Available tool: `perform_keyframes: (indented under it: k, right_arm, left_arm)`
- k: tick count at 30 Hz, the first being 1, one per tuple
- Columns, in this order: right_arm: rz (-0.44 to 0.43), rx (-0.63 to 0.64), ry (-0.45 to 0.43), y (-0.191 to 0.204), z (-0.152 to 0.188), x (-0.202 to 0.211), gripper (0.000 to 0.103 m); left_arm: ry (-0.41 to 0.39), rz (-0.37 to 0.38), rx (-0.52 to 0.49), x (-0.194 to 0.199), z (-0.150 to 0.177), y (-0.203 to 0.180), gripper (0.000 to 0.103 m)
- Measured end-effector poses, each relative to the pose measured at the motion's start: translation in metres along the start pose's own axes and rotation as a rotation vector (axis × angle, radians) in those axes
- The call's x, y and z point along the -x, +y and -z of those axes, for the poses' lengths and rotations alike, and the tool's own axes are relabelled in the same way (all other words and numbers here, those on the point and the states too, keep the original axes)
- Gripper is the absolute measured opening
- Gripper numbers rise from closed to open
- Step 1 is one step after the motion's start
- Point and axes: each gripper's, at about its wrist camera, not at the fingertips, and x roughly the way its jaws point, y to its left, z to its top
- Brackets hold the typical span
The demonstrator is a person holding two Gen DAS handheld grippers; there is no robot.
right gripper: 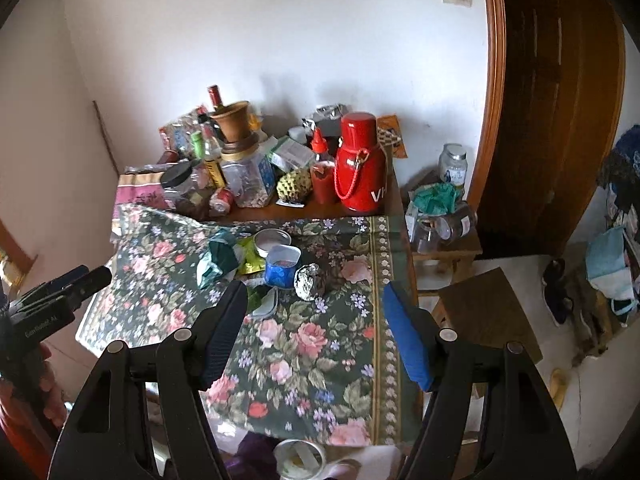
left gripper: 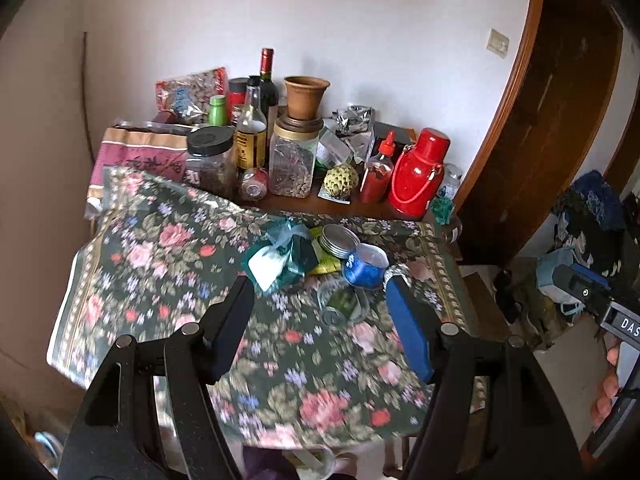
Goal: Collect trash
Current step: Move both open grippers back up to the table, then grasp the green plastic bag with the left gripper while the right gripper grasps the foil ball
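Left gripper and right gripper — jaws apart, empty — above floral cloth; blue can at twelve o'clock.

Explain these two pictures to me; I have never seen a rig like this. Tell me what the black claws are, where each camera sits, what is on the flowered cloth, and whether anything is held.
The black claws are two-finger grippers, one in each of a person's hands. Each picture comes from a camera on its own gripper, looking forward along its fingers: left gripper, right gripper. On the flowered cloth lies a small heap: a blue tin, a round metal lid, a teal wrapper, a yellow-green packet and a foil ball. Jars and bottles stand behind. Both grippers are open and hold nothing.
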Motion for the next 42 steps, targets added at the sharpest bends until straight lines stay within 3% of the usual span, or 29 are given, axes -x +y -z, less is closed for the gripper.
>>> perform_keyframes:
  k: [10, 18, 24, 31, 35, 37, 42]
  right_arm:
    - [0.055, -0.132, 0.147, 0.006, -0.015, -0.102, 0.066]
    - [0.065, -0.182, 0.326, 0.002, -0.006, -0.198, 0.066]
    - [0.045, -0.256, 0.424, -0.007, 0.007, -0.249, 0.066]
    - [0.007, -0.343, 0.464, -0.021, 0.016, -0.27, 0.065]
    - [-0.009, -0.347, 0.468, -0.024, 0.016, -0.273, 0.052]
    - [-0.008, -0.328, 0.469, -0.023, 0.015, -0.271, 0.05]
    - [-0.028, -0.29, 0.462, -0.018, 0.016, -0.264, 0.048]
  left_arm:
    - [0.14, 0.04, -0.107, -0.104, -0.047, 0.04, 0.067]
    - [0.323, 0.093, -0.037, -0.198, -0.039, 0.059, 0.067]
    - [0.39, 0.084, -0.042, -0.244, -0.033, 0.055, 0.067]
    - [0.43, 0.069, -0.051, -0.271, -0.027, 0.049, 0.067]
    - [0.443, 0.076, -0.057, -0.279, -0.025, 0.046, 0.067]
    - [0.443, 0.075, -0.047, -0.281, -0.025, 0.047, 0.063]
    - [0.438, 0.072, -0.028, -0.281, -0.027, 0.05, 0.041]
